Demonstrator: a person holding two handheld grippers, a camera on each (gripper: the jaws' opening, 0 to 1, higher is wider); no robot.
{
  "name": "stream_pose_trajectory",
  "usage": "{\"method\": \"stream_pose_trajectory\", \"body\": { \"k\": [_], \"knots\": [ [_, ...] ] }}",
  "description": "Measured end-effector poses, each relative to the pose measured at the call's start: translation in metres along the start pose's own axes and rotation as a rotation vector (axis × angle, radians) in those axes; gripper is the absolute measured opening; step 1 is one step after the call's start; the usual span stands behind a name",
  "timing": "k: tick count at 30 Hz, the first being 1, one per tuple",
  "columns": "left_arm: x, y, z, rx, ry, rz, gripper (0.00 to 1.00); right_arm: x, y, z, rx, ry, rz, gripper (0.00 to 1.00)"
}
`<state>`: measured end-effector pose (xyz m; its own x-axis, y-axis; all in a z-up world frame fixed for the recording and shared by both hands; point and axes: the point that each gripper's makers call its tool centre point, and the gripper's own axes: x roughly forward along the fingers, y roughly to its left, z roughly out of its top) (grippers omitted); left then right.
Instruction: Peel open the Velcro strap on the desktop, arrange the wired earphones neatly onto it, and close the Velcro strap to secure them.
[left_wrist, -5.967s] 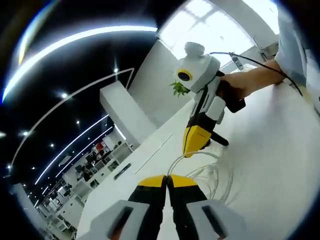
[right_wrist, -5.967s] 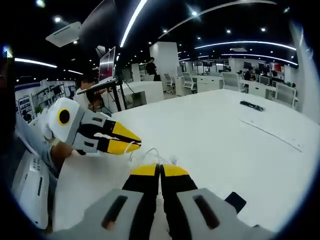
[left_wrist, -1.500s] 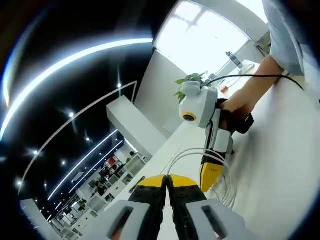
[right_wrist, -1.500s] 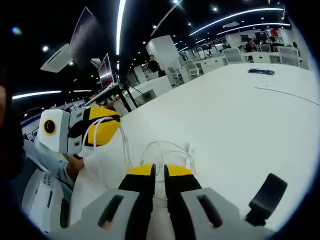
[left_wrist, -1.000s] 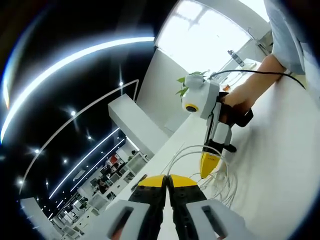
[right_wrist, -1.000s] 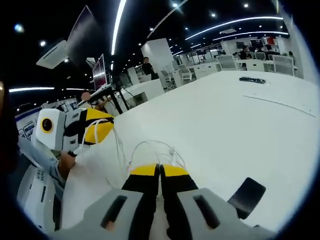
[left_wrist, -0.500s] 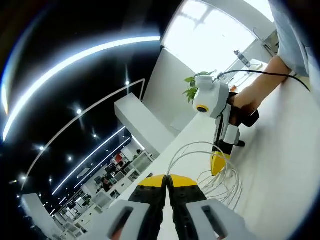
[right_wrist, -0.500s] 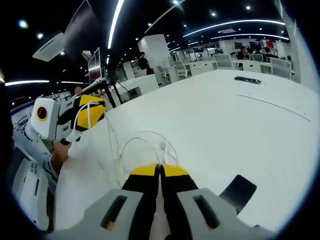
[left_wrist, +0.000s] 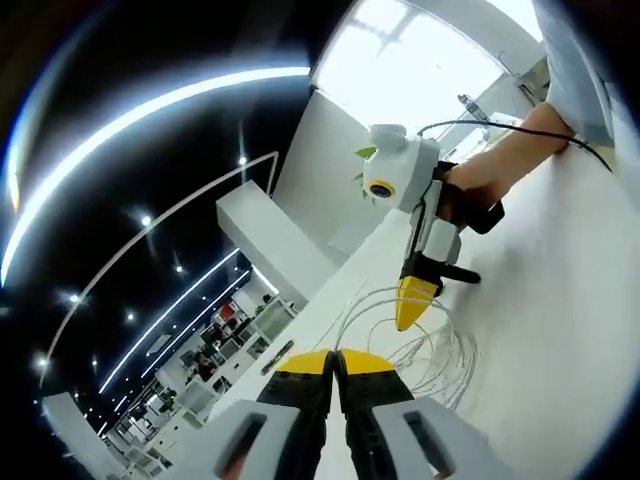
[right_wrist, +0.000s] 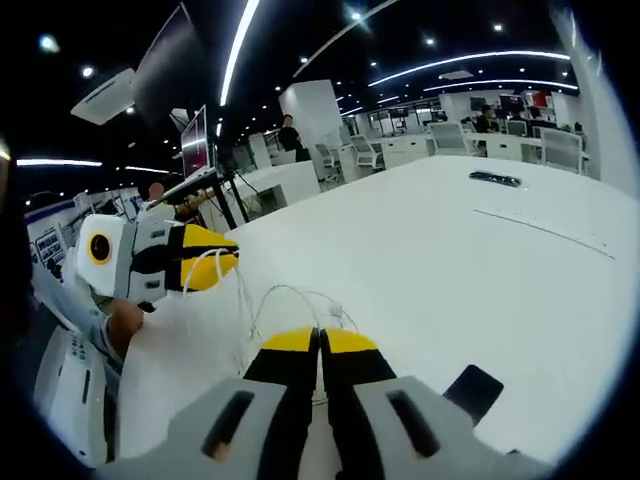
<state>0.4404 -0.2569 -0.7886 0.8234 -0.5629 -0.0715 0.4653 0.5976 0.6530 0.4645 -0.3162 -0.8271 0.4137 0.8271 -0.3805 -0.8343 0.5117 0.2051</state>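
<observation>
Your left gripper (right_wrist: 215, 265) has its jaws together on the white earphone cable (right_wrist: 285, 300), looped on the desk (right_wrist: 450, 270) at 12 o'clock of your right gripper (right_wrist: 320, 345), also clamped on it. The black Velcro strap (right_wrist: 473, 387) lies at 4 o'clock.

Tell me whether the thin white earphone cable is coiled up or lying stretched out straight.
Coiled: the thin white earphone cable lies in several loose overlapping loops on the white desktop, with strands rising to the shut left gripper.

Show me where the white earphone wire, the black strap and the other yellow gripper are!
earphone wire (left_wrist: 440, 352), left gripper view, on its coiled loops.
black strap (right_wrist: 473, 392), right gripper view, on its flat top.
left gripper (right_wrist: 232, 263), right gripper view, at its yellow tips.
</observation>
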Motion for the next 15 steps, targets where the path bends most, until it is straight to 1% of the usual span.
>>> {"method": "stream_pose_trajectory", "body": {
  "k": [7,15],
  "knots": [
    [0.004,-0.013,-0.005,0.026,0.029,-0.048,0.06,-0.002,0.014,0.006,-0.028,-0.009,0.025,0.04],
    [0.004,-0.017,-0.01,0.053,0.052,-0.061,0.06,-0.001,0.024,0.006,-0.047,-0.004,0.039,0.04]
  ]
}}
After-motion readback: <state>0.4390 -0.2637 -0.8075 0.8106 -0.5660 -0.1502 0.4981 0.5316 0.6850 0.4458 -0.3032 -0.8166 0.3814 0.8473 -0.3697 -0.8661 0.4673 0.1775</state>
